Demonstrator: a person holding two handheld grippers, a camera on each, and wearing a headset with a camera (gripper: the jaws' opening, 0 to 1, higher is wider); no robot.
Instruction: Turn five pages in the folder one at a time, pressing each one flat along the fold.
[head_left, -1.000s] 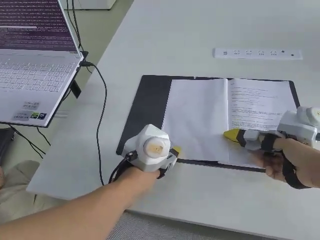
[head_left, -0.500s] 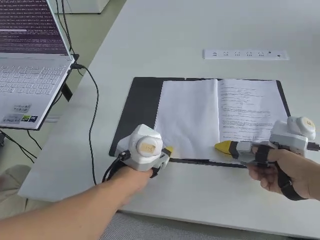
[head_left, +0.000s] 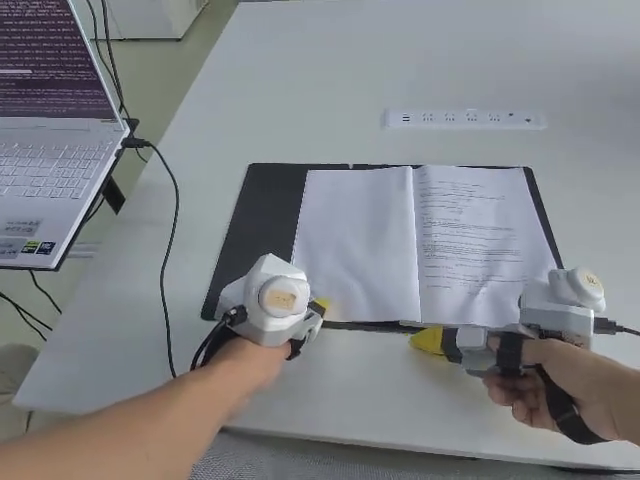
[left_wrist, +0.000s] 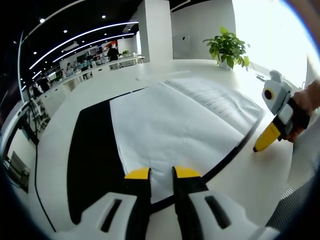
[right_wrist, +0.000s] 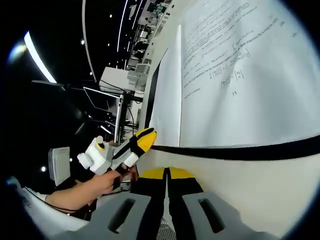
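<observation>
In the head view my own left hand (head_left: 262, 345) and the white housing hide most of my left tongs (head_left: 320, 306); only a sliver of yellow tip shows, at the near edge of the open black folder (head_left: 262, 232). The left gripper view is clearer. There my left tongs (left_wrist: 162, 173) stand with a narrow gap between the jaws, tips over the near margin of the blank white left page (left_wrist: 165, 125), with nothing between them that I can make out. I cannot tell whether the tips touch the paper.

My right tongs (head_left: 425, 341) are closed on nothing, the yellow tips meeting in the right gripper view (right_wrist: 166, 173). They sit over bare white desk (head_left: 400, 60), just off the folder's near edge below the fold, with the folder's black border (right_wrist: 240, 151) just ahead. Whether they rest on the desk is unclear. My right hand (head_left: 555, 385) is cut off at the frame's lower right corner.

The folder lies flat in the middle of the desk. The printed right page (head_left: 480, 240) has text too small to read, and how many sheets lie under either page is hidden.

An open silver laptop (head_left: 45, 170) is cut off at the left edge. A black cable (head_left: 172, 240) runs from it across the desk near the folder's left side. A white power strip (head_left: 465, 119) lies beyond the folder, well apart from it. A green potted plant (left_wrist: 227, 47) stands far back in the left gripper view.
</observation>
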